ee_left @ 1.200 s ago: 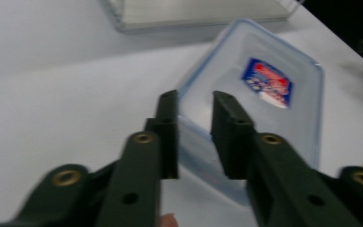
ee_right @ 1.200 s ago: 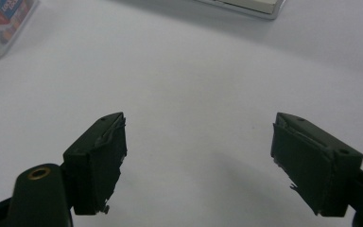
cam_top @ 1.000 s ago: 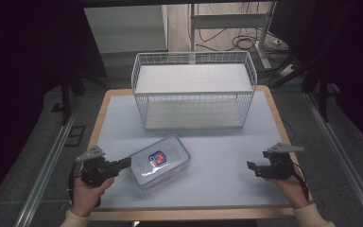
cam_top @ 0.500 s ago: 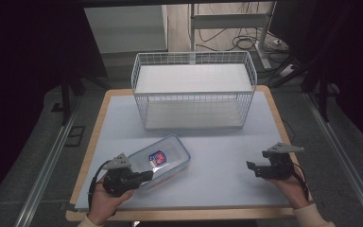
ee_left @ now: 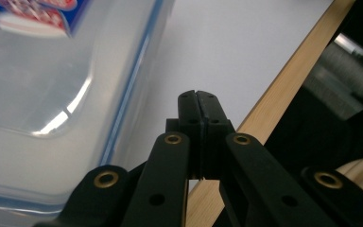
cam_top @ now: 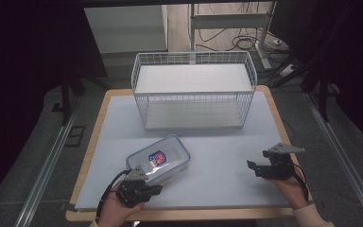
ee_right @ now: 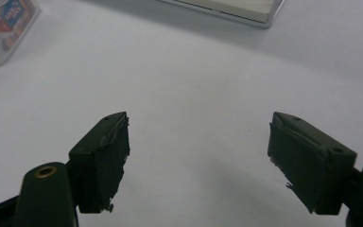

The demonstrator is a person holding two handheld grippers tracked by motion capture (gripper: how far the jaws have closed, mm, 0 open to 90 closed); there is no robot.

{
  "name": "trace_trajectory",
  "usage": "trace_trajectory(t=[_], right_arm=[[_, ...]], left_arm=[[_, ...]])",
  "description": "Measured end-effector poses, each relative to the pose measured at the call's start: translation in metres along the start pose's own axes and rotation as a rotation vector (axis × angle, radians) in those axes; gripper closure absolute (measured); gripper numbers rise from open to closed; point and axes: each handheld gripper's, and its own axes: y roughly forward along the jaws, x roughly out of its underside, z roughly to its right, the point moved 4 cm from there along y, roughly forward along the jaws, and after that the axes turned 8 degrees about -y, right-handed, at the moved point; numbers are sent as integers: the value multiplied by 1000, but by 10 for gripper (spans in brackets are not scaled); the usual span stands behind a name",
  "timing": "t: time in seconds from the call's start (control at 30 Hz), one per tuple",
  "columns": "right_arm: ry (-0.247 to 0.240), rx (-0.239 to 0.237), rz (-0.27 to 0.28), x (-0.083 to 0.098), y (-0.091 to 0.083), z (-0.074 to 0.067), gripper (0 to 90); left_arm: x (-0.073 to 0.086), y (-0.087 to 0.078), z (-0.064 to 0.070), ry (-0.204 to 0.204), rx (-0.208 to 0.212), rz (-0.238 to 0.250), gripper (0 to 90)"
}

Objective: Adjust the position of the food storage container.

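A pale blue-grey mat covers a wooden desk [cam_top: 274,101] in a dim room, with cables on the floor beyond its far edge. Toward that far edge, centred, stands a white wire basket [cam_top: 194,90], open at the top and with nothing in it, probably where things are meant to go. Nearer the front, left of centre, a clear plastic food box [cam_top: 159,158] lies flat and slightly askew, its lid on and a red-and-blue label facing up. The left gripper [cam_top: 155,189] sits close to the desk's front edge, just beside the box's near corner; in the left gripper view its jaws are pressed fully together with nothing between them, and the box's blue-rimmed side [ee_left: 71,85] runs along their left. Held closed like that, the tip looks set to nudge or steady the box rather than pinch it, though I cannot tell whether it touches the plastic. The right gripper [cam_top: 250,165] rests low near the front right corner, well apart from the box, pointing left across bare mat; its jaws stand wide apart and hold nothing, which reads as waiting for a grasp on the box's other side.
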Motion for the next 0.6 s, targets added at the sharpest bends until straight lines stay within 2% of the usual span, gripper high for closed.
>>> trace_trajectory(t=[0.13,0.23,0.47,0.53,0.6], right_arm=[[-1,-25,-12,1,1,-2,205],[-5,-36,-27,1,3,-3,201],[-14,-48,-51,2,6,-6,195],[-15,-48,-49,2,5,-6,194],[-15,-47,-49,2,5,-6,194]], left_arm=[[5,5,-2,4,-13,-29,900],[7,8,-5,9,-44,-41,900],[10,8,-16,-12,-53,-47,900],[10,8,-17,-18,-45,-46,900],[10,7,-18,-17,-53,-48,900]])
